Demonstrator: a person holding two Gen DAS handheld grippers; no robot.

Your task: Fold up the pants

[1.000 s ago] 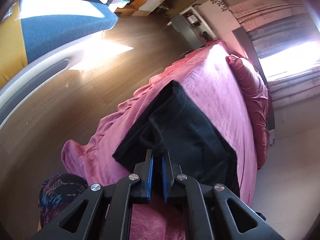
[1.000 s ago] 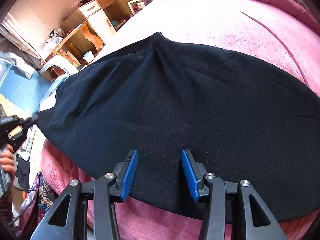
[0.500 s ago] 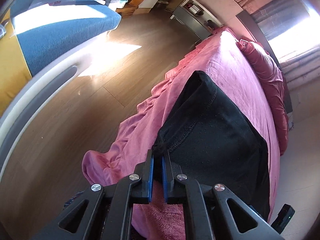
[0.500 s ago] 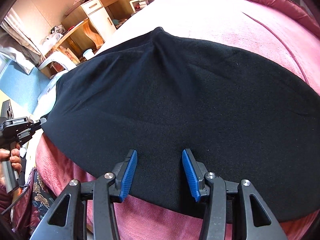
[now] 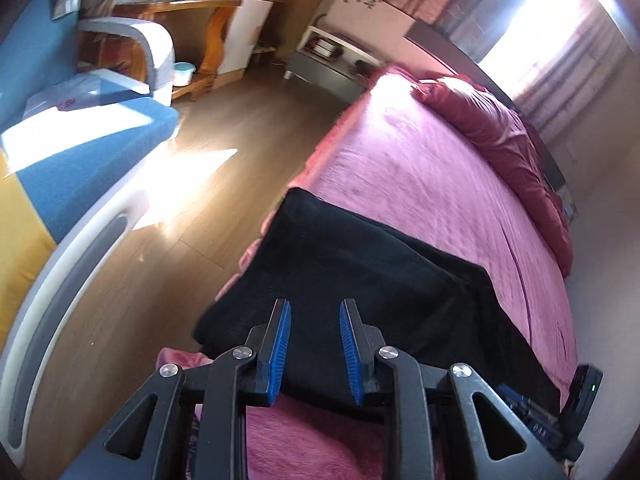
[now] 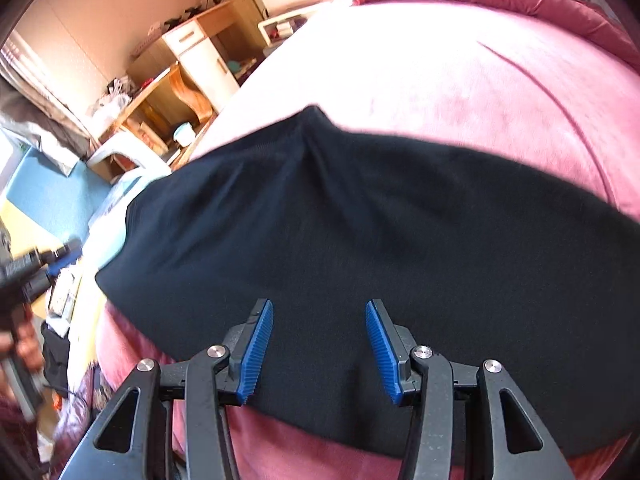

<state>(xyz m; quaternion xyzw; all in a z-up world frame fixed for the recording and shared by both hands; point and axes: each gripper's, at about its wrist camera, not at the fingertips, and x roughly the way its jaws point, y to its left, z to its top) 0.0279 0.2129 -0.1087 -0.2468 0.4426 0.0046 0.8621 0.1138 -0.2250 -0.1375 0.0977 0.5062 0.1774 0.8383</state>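
Black pants (image 5: 360, 280) lie folded flat on the pink bedspread (image 5: 420, 184) near the bed's foot edge. My left gripper (image 5: 314, 308) hovers over the near edge of the pants; its jaws are opening and nothing is between the blue pads. In the right wrist view the pants (image 6: 380, 232) spread wide across the bed. My right gripper (image 6: 320, 308) stands open above their near edge, holding nothing. The left gripper (image 6: 24, 272) shows blurred at the far left there, in a person's hand.
A wooden floor (image 5: 192, 220) runs along the bed's left side. A blue and yellow sofa (image 5: 60, 152) stands beyond it, with a wooden desk (image 5: 192, 12) and a white cabinet (image 5: 256, 20) at the back. A dark red pillow (image 5: 500, 132) lies at the bed's head.
My left gripper let go of the pants' edge, opened, and pulled back and up while rolling. The pants' lifted edge now lies flat. The right gripper rose slightly, still open.
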